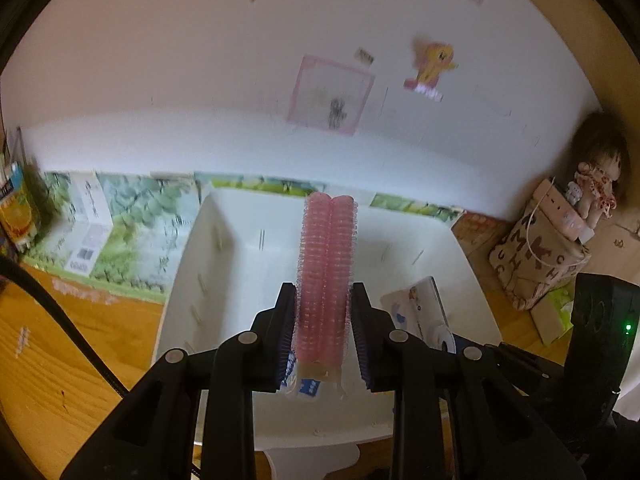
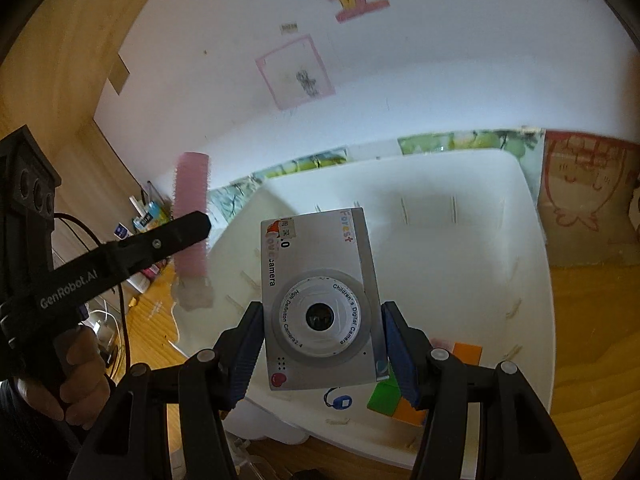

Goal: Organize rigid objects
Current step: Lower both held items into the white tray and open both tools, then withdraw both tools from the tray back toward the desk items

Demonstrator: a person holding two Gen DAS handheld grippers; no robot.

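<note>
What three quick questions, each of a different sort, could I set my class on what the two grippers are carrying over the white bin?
1. True or false: the left gripper is shut on pink hair rollers.
2. What does the right gripper hold? A) cube B) toy camera C) doll
3. Fill in: a coloured ____ lies in the white bin.

Key: 1 true; 2 B; 3 cube.

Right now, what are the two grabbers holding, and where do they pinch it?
The left gripper pinches the pink hair rollers by their sides near the lower end. The right gripper squeezes the toy camera by its two long edges.
</note>
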